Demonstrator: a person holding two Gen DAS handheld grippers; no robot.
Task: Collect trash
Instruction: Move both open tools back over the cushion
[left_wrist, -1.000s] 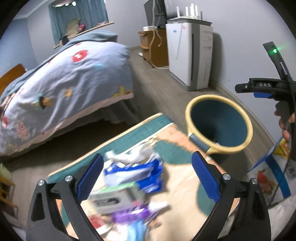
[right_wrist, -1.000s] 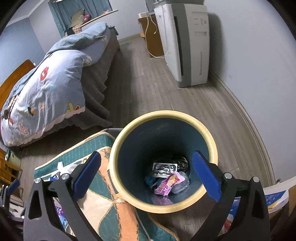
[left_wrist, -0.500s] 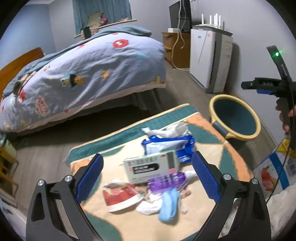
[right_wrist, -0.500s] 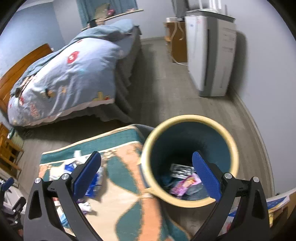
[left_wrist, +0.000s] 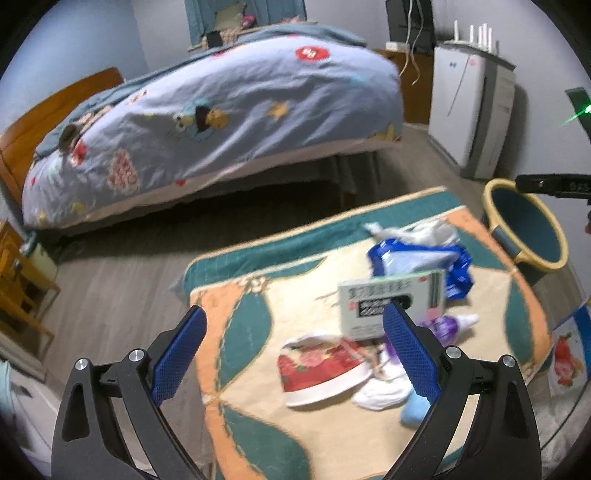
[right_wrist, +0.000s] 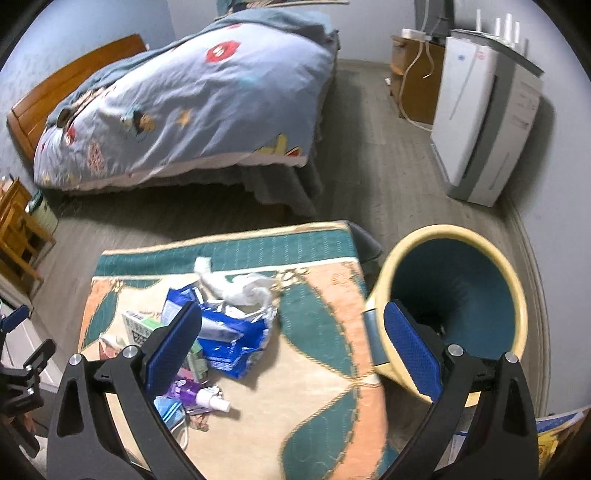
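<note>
Trash lies on a patterned table cover (left_wrist: 251, 332) (right_wrist: 317, 332): a blue wrapper (left_wrist: 417, 262) (right_wrist: 232, 336), crumpled white tissue (left_wrist: 424, 232) (right_wrist: 240, 286), a pale green box (left_wrist: 384, 301) (right_wrist: 138, 326), a red-and-white lid (left_wrist: 317, 369), a purple tube (left_wrist: 447, 325) (right_wrist: 195, 393) and a light blue item (left_wrist: 413, 408). A yellow-rimmed teal bin (left_wrist: 528, 229) (right_wrist: 458, 291) stands right of the table. My left gripper (left_wrist: 295, 354) hovers open over the table's left part. My right gripper (right_wrist: 291, 350) is open between wrapper and bin.
A bed with a blue patterned quilt (left_wrist: 207, 122) (right_wrist: 177, 103) fills the back. A white air purifier (left_wrist: 472, 107) (right_wrist: 487, 129) and a wooden cabinet (right_wrist: 413, 88) stand by the far wall. Wooden furniture (left_wrist: 18, 288) sits at the left. Printed bags (left_wrist: 569, 350) lie at the right.
Both grippers have swung left and away from the bin toward the trash pile. The bin now sits at the right edge of each view. Both stay open and empty.
</note>
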